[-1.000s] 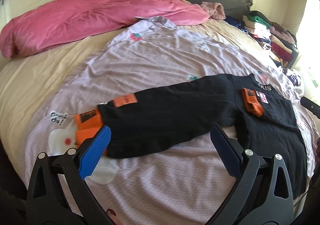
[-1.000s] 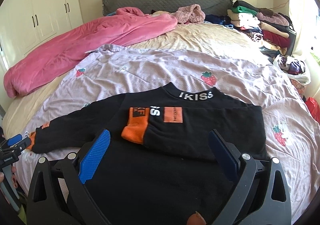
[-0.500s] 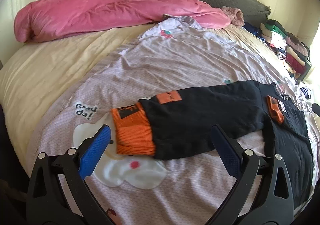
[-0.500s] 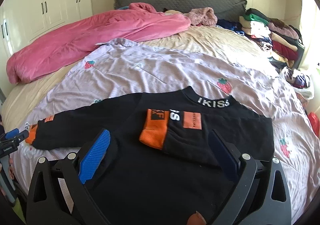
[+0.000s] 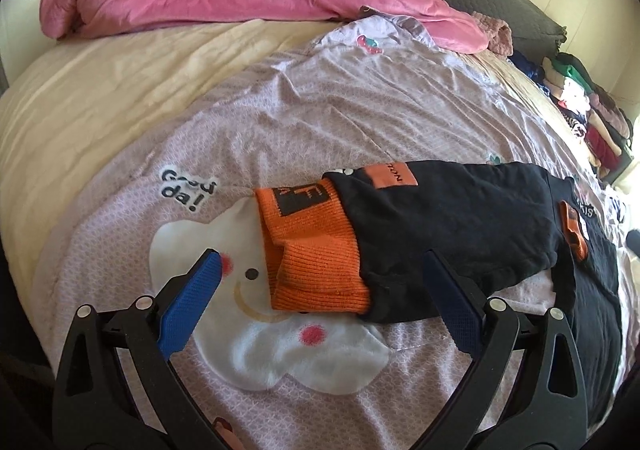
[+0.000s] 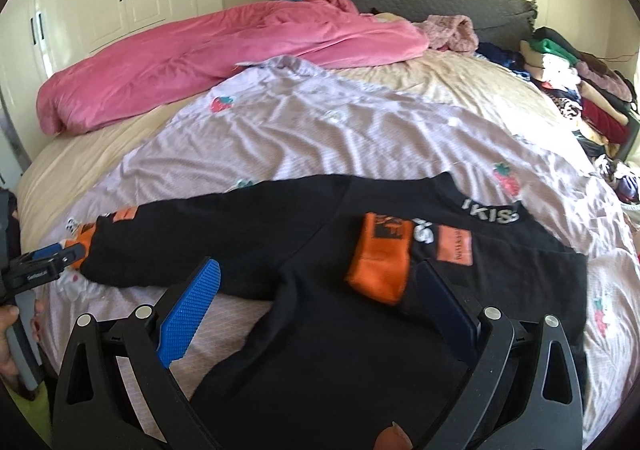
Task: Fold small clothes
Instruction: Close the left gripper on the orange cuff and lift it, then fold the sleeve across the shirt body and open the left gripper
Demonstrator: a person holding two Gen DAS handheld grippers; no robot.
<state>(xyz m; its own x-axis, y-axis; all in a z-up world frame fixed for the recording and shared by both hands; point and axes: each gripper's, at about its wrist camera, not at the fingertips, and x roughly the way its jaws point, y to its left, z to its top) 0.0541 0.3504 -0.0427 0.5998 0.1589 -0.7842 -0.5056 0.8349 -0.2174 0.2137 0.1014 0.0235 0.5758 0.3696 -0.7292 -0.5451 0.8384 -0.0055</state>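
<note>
Black knit sweater (image 6: 360,330) with orange ribbed cuffs lies flat on the lilac printed quilt (image 5: 320,110). Left gripper (image 5: 320,270) gapes wide around the outstretched sleeve's cuff (image 5: 316,262), seemingly not touching; right gripper (image 6: 316,282) hangs wide above the body.

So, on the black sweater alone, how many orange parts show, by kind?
Orange ribbed cuffs: 2, one on the outstretched sleeve, one on the folded-in sleeve
Orange rectangular patches: 2, one on the outstretched sleeve, one on the folded-in sleeve
Total: 4
</note>
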